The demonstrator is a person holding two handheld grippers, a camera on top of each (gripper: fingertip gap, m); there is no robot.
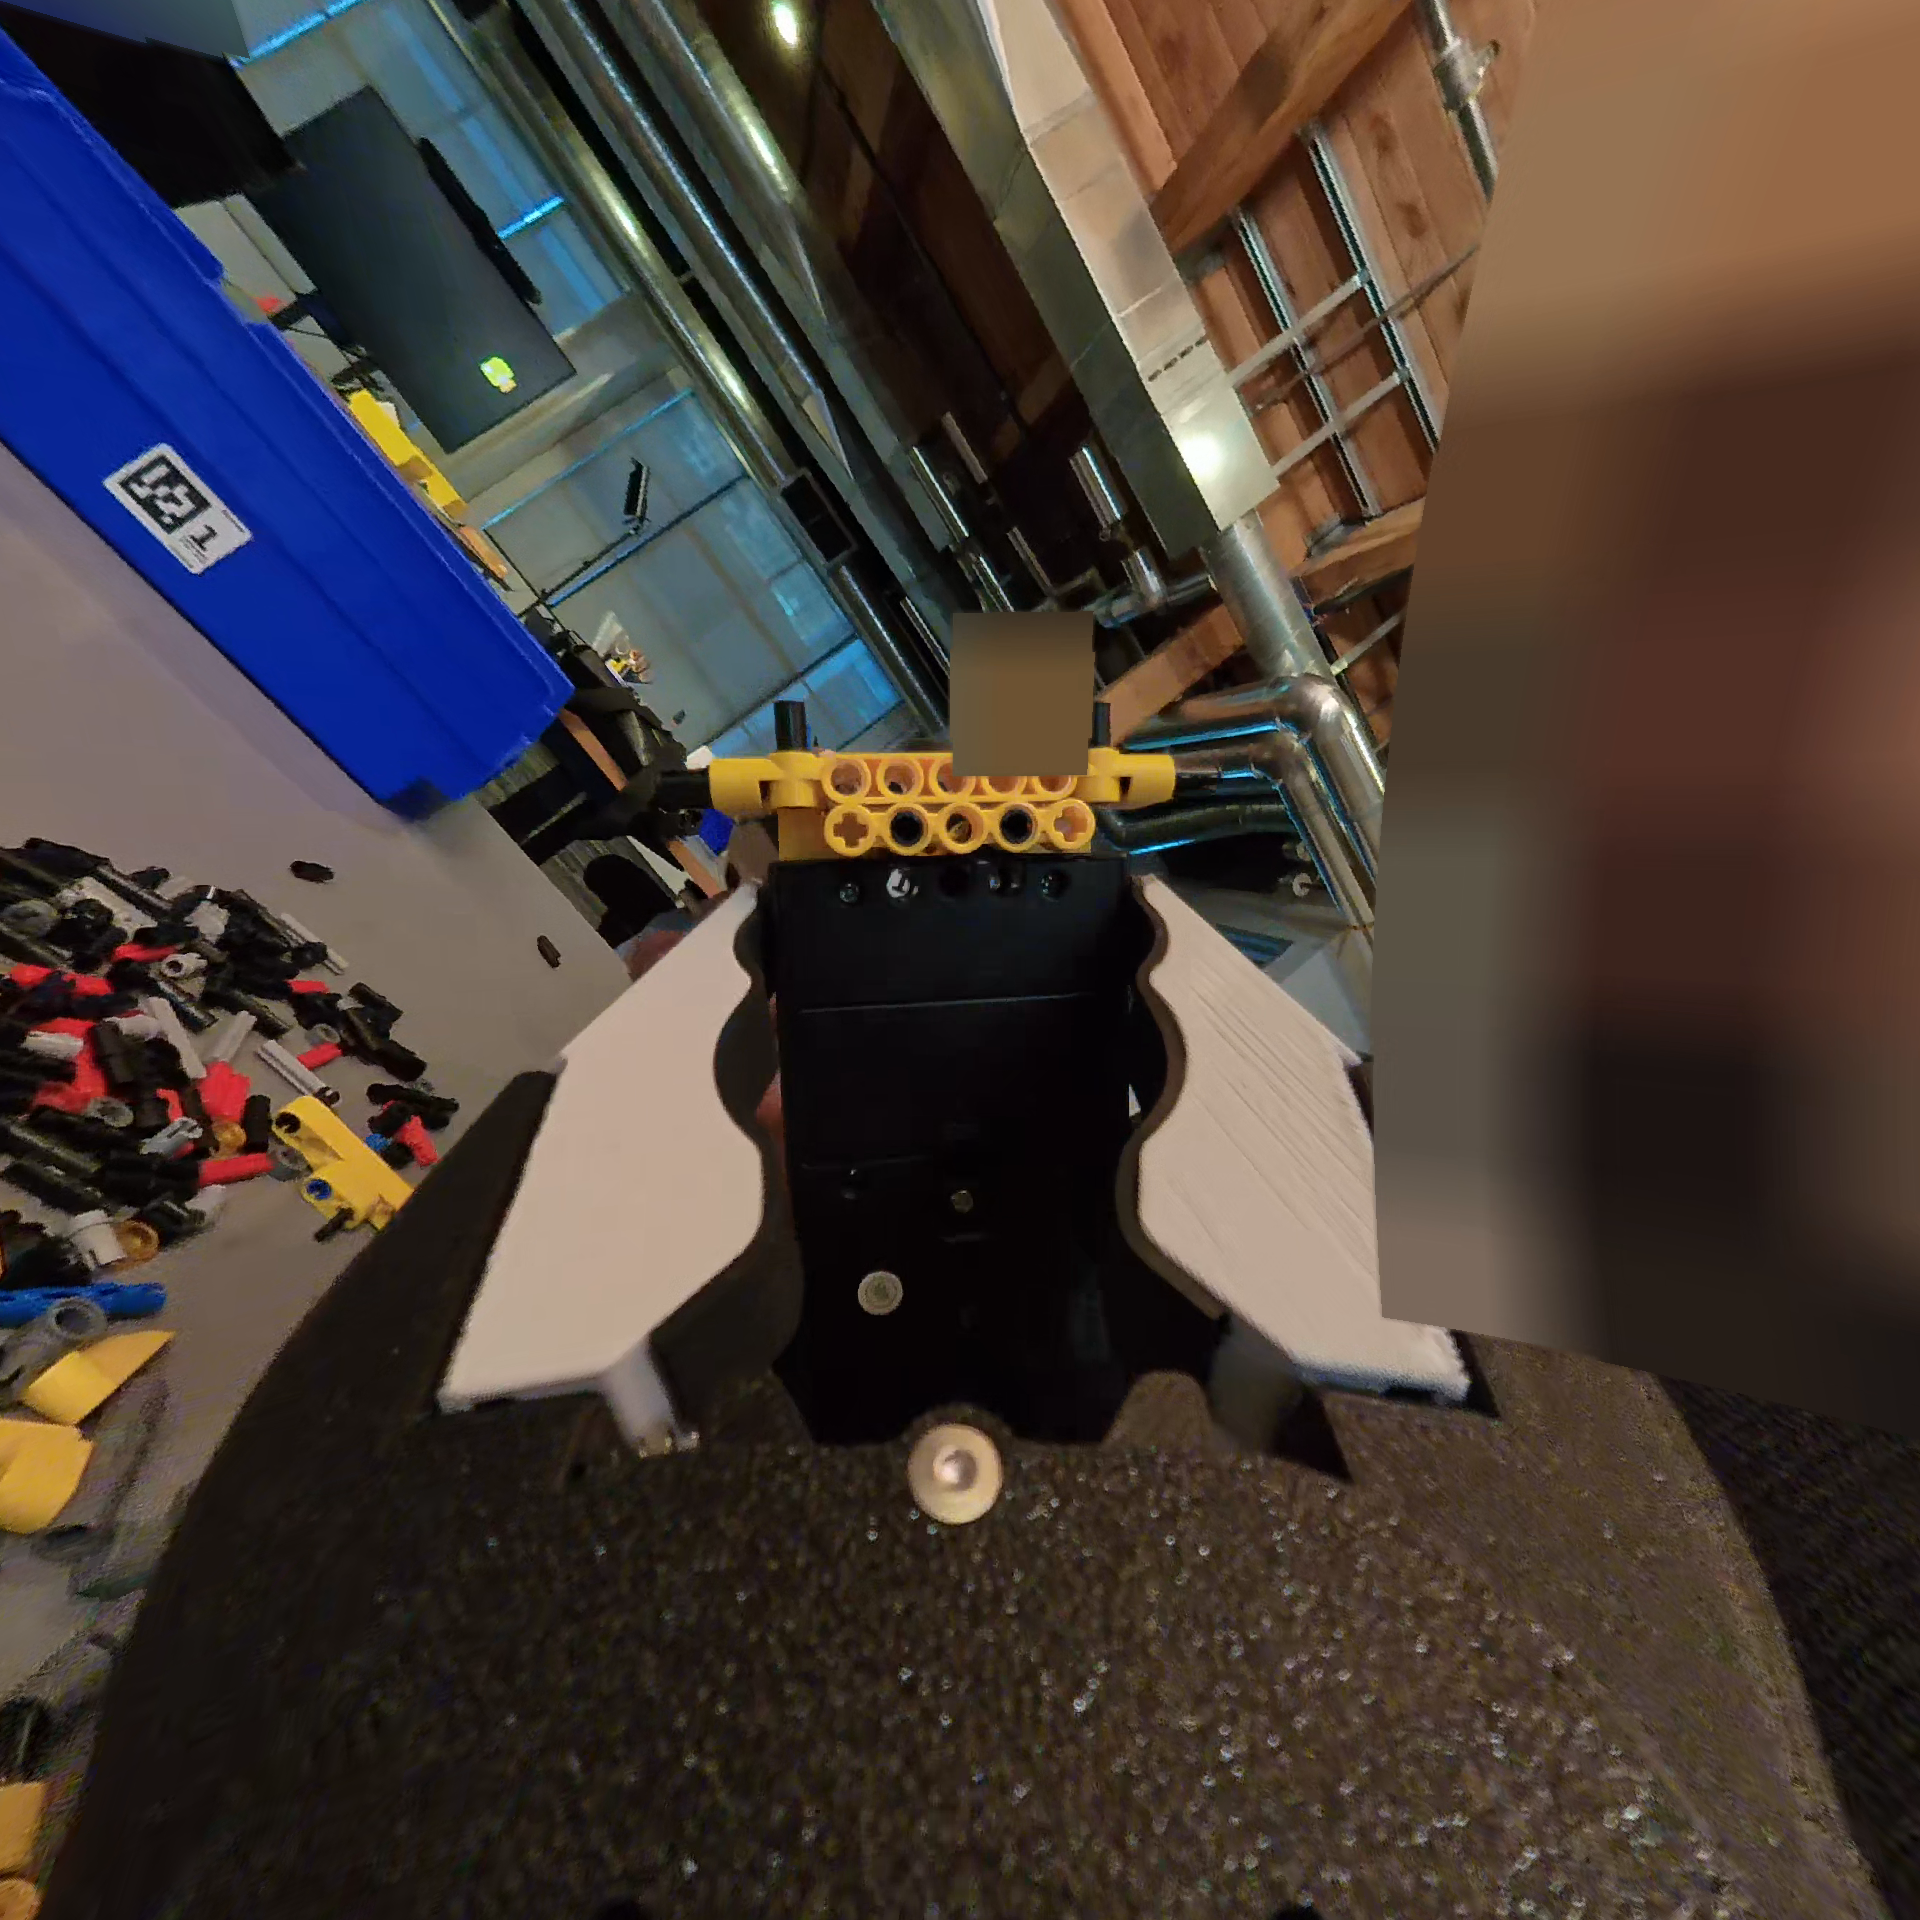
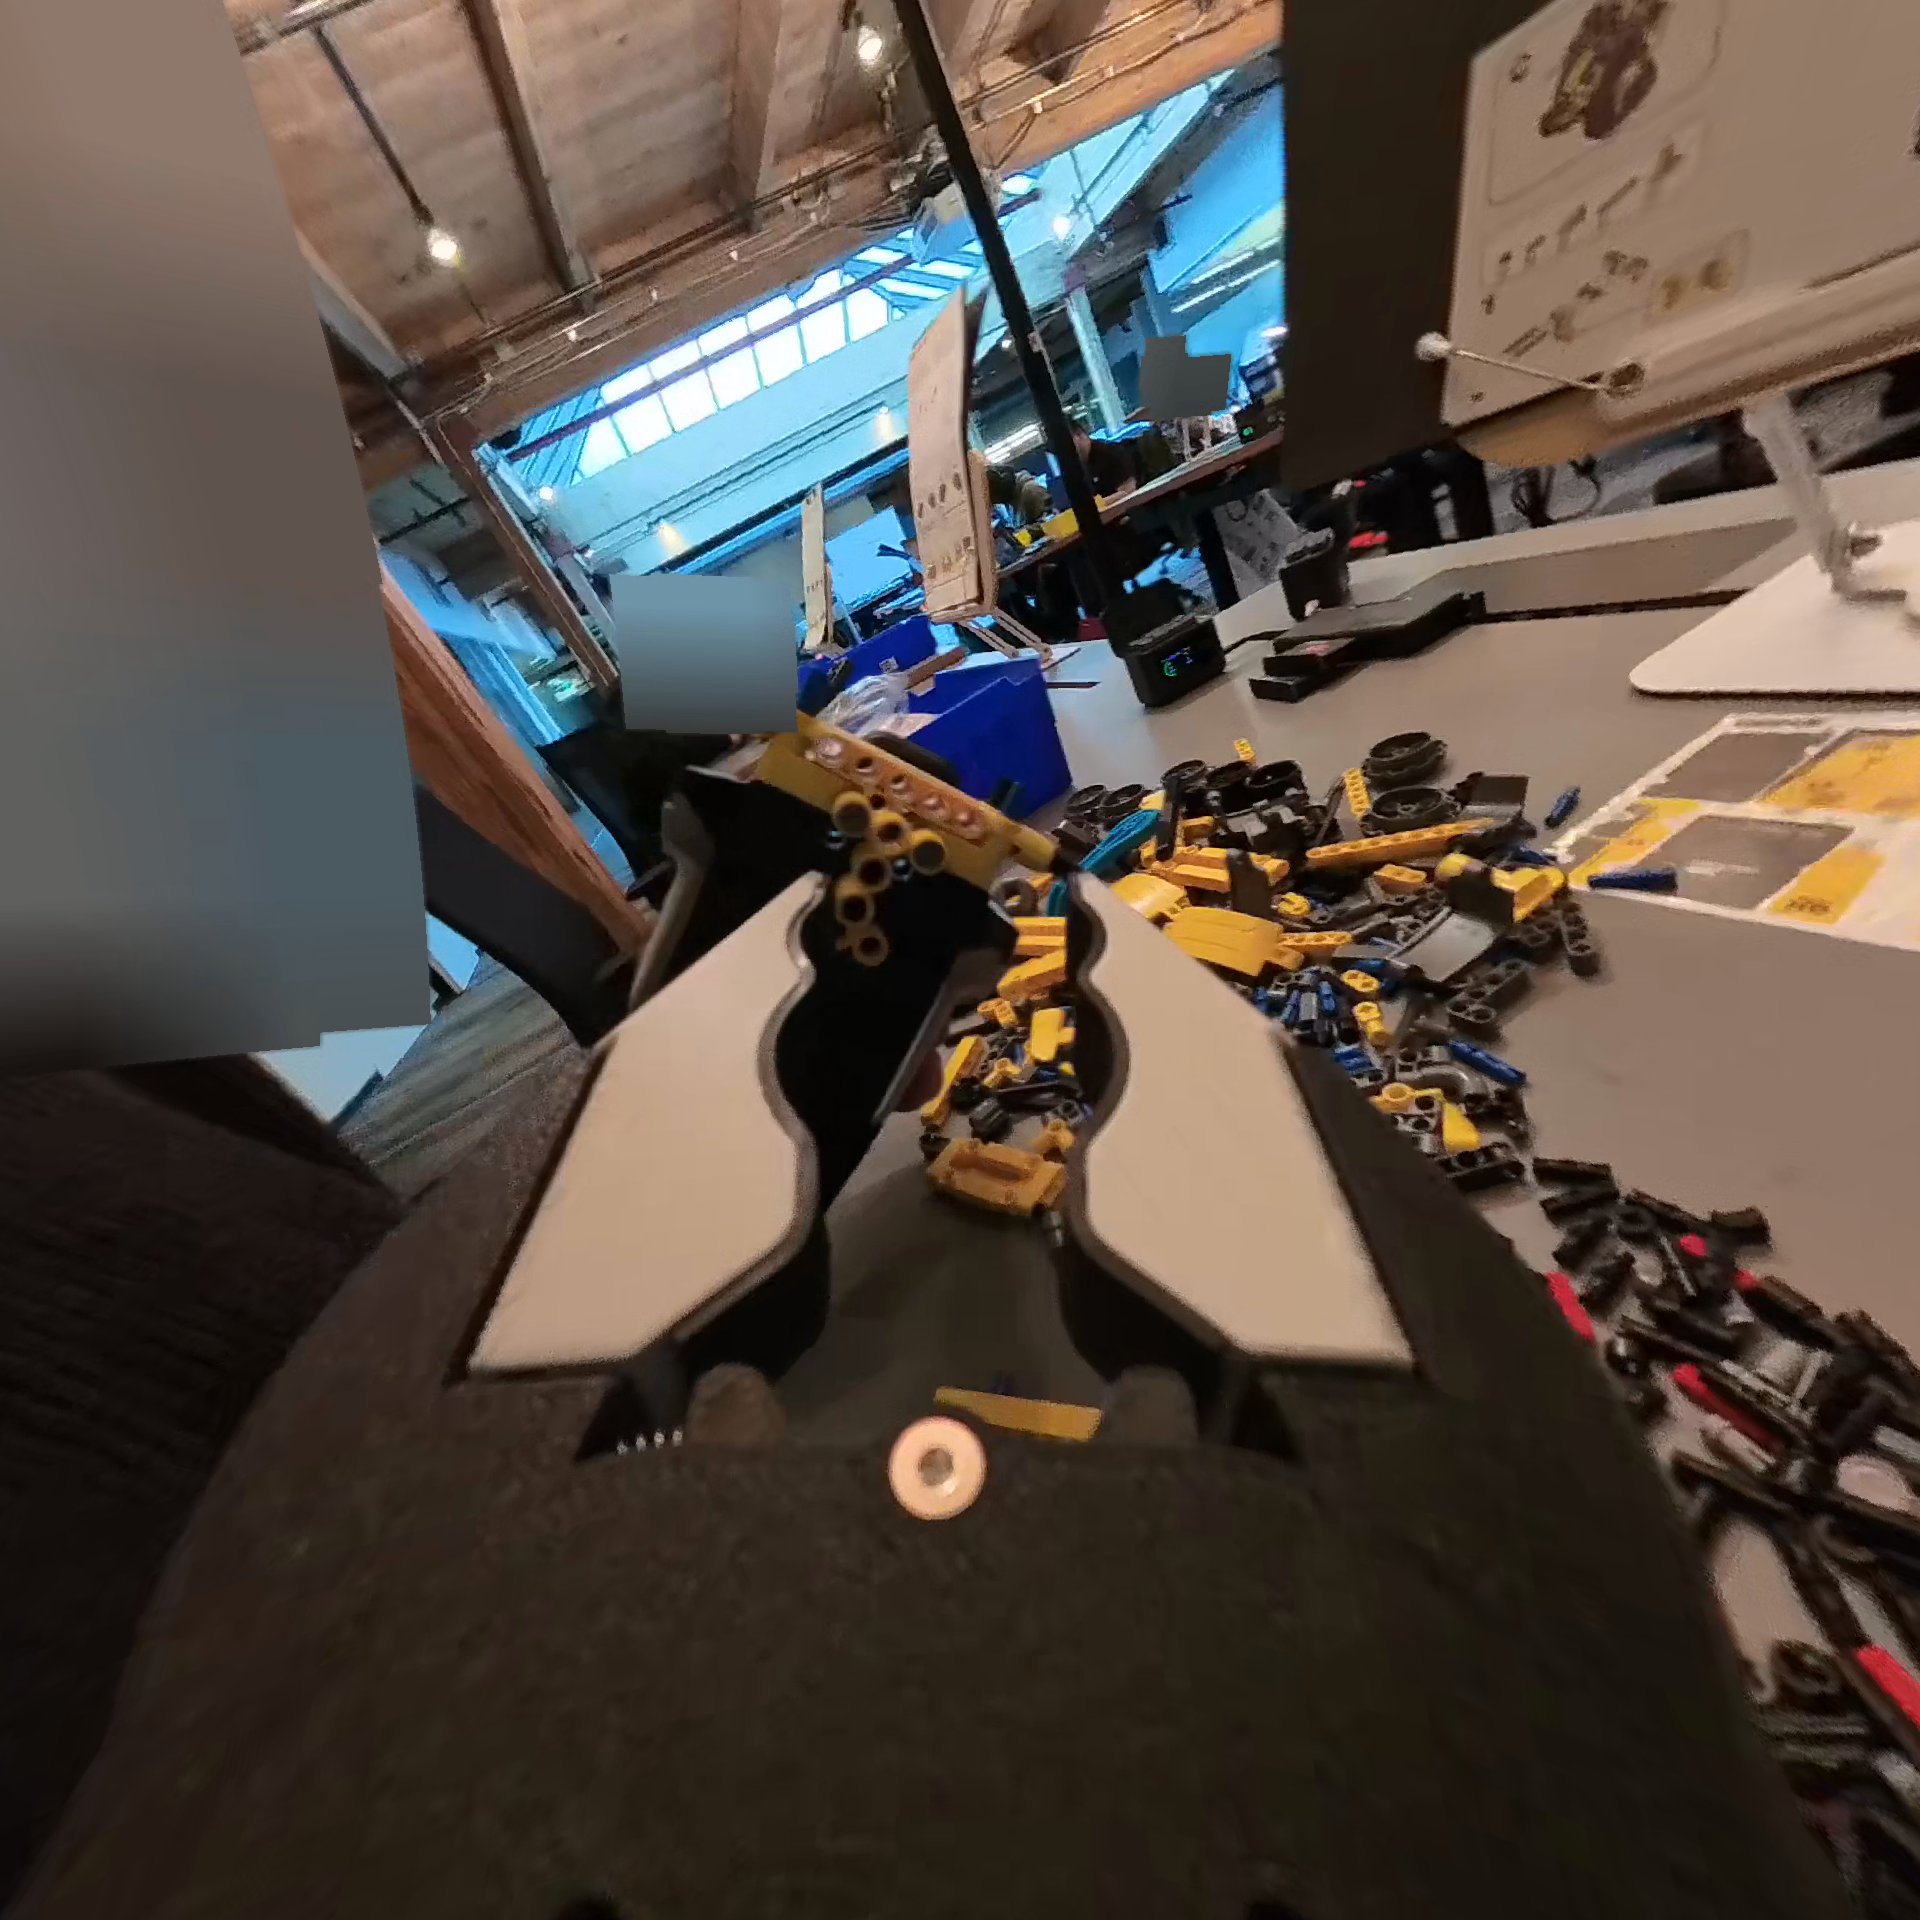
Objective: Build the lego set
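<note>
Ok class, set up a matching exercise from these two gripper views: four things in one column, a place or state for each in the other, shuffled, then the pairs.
Things
1. black-and-yellow assembly
2. blue bin
3. right gripper
4. instruction booklet

Places or states
A. propped on a stand above the table
B. open, holding nothing
C. clamped in the left gripper
D. on the grey table, beyond the loose parts

Pairs: 1-C, 2-D, 3-B, 4-A

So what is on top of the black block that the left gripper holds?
A yellow beam assembly with round holes sits on the black block, black pins sticking out. A blur patch covers part of its top edge.
</note>
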